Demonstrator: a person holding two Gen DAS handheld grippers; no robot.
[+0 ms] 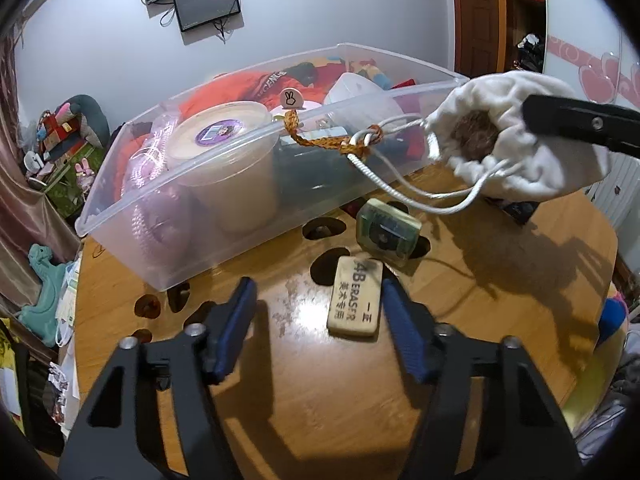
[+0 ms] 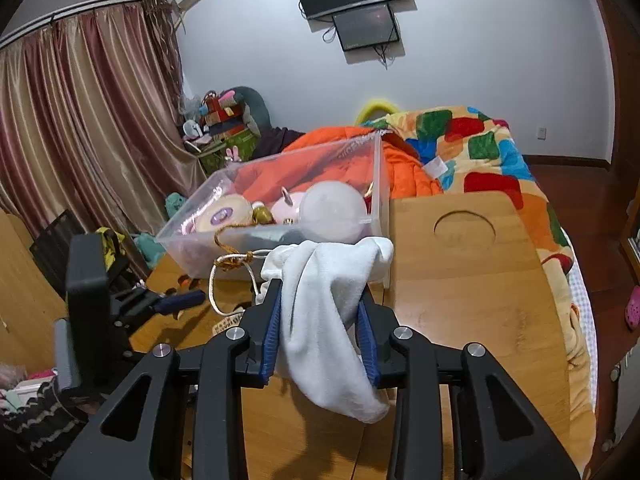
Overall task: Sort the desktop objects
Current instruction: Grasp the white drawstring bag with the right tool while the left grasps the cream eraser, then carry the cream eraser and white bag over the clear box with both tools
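My right gripper (image 2: pixel 320 296) is shut on a white drawstring pouch (image 2: pixel 324 320) and holds it above the wooden table (image 2: pixel 460 288), close to the clear plastic bin (image 2: pixel 276 224). In the left wrist view the pouch (image 1: pixel 516 140) hangs at upper right. Its white cord (image 1: pixel 420 196) is knotted to an orange braided strap (image 1: pixel 320 142) that runs over the bin's rim (image 1: pixel 224 148). My left gripper (image 1: pixel 318 300) is open and low over the table. A cream eraser (image 1: pixel 355 304) lies just inside its right finger. A green square gadget (image 1: pixel 386 236) lies beyond.
The bin holds a round tub (image 1: pixel 224 140), a white ball (image 2: pixel 332 212) and other items. The table (image 1: pixel 280 400) has dark cut-out holes (image 1: pixel 324 232). A bed with a colourful blanket (image 2: pixel 480 152) lies behind, curtains (image 2: pixel 80 120) at left.
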